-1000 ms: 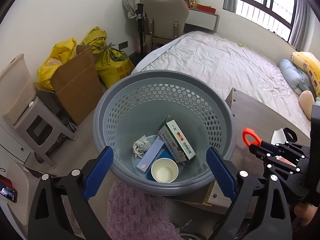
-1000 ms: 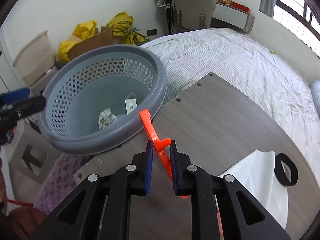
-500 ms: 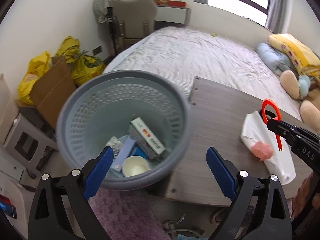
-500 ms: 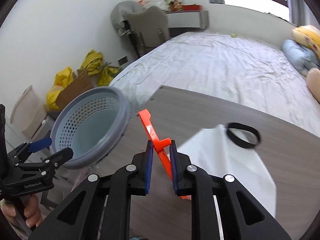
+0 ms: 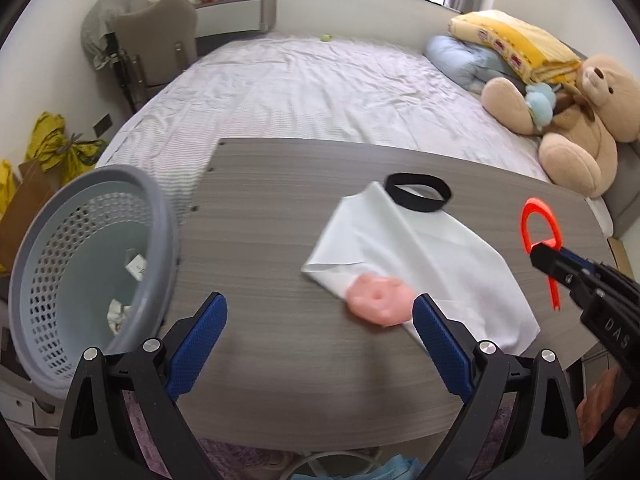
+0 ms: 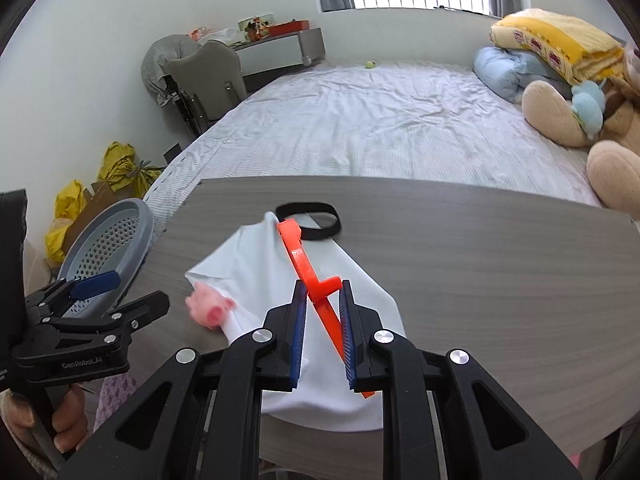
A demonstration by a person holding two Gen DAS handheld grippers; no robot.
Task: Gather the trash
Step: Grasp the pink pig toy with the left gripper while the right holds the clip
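A: What is the right claw point(image 6: 322, 312) gripping?

B: It is clenching an orange plastic clip point(image 6: 310, 276), hovering over the white cloth point(image 6: 256, 272) on the bench point(image 6: 460, 264). The clip's long axis is running up and away from the claw, tilting left towards the black band point(image 6: 308, 216) lying at the cloth's far corner.

A: And the left claw point(image 5: 320, 332)?

B: It is hanging released, its blue pads spread wide, holding nothing. It is hovering above the near edge of the bench point(image 5: 260, 240), and the pink lump point(image 5: 378, 304) is lying just ahead of it, close to the right-hand pad, touching the near corner of the white cloth point(image 5: 404, 248).

A: Where is the clip going, do you think?

B: I am guessing into the grey basket point(image 5: 80, 280), which is standing off the left end of the bench with a few scraps already lying inside. In the left wrist view the orange plastic clip point(image 5: 538, 232) is sitting far out on the right, so the basket is lying well apart from it, across the whole bench.

A: So which hand is nearer to what?

B: The left claw is nearer both the basket and the pink lump. The right claw is carrying its load on the far side, so it is needing a long sweep leftward over the cloth.
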